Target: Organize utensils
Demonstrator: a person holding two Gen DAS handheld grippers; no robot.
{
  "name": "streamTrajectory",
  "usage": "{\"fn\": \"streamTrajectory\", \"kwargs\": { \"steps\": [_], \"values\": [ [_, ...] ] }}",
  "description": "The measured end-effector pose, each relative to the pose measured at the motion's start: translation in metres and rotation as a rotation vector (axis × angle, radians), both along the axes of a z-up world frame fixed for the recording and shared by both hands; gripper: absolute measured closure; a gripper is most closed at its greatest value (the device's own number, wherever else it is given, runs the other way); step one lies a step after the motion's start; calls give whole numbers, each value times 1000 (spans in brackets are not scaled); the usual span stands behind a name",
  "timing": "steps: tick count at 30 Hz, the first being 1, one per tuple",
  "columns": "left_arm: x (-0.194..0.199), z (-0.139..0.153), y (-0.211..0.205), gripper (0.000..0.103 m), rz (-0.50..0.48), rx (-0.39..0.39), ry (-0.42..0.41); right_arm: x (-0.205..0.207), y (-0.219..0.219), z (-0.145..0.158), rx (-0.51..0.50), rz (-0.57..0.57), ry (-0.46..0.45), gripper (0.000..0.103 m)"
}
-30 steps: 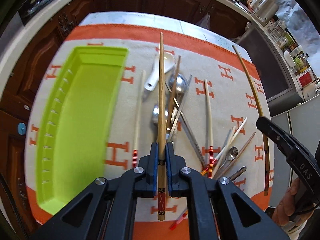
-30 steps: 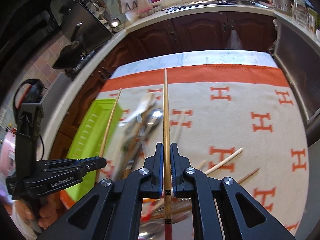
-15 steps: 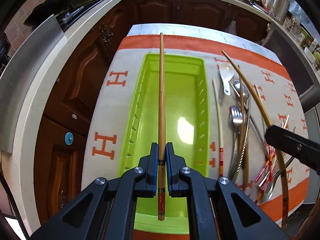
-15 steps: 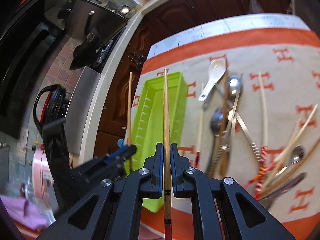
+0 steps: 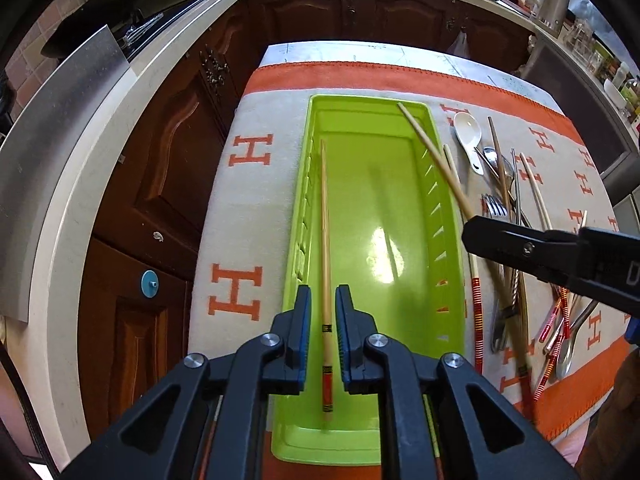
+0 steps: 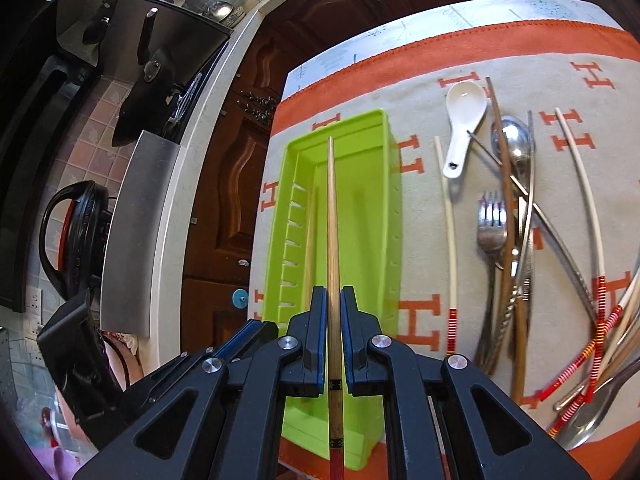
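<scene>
Left tool point(image 5: 323, 322): jaws just opened, apart around first chopstick point(image 5: 325, 232) in green tray point(image 5: 448, 216), frame centre. Right tool point(image 6: 332, 328): clamped on second chopstick point(image 6: 332, 216).

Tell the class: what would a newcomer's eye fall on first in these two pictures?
The bright green tray on the orange-bordered cloth, left of a jumble of cutlery. The left gripper, its jaws just opening, has let one wooden chopstick into the tray. The right gripper clamps a second chopstick above it.
</scene>
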State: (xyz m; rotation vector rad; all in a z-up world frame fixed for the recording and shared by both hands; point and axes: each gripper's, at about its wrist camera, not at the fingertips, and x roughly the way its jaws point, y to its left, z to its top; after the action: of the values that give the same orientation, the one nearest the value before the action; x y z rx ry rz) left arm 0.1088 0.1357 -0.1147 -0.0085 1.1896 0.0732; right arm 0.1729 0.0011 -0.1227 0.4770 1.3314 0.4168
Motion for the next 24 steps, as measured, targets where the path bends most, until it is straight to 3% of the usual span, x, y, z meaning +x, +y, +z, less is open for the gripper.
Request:
{"fn": "streamTrajectory", "kwargs": {
  "steps": [4, 14, 24],
  "values": [
    [-3, 3, 4, 85, 4, -7, -9, 3, 8, 4, -2, 4, -11, 77],
    [-11, 14, 10, 83, 25, -33, -25, -9, -10, 25, -12, 25, -60, 77],
    [-19, 22, -9, 82, 16, -72, -52, -32, -52, 39, -92, 41, -153, 77]
  ]
}}
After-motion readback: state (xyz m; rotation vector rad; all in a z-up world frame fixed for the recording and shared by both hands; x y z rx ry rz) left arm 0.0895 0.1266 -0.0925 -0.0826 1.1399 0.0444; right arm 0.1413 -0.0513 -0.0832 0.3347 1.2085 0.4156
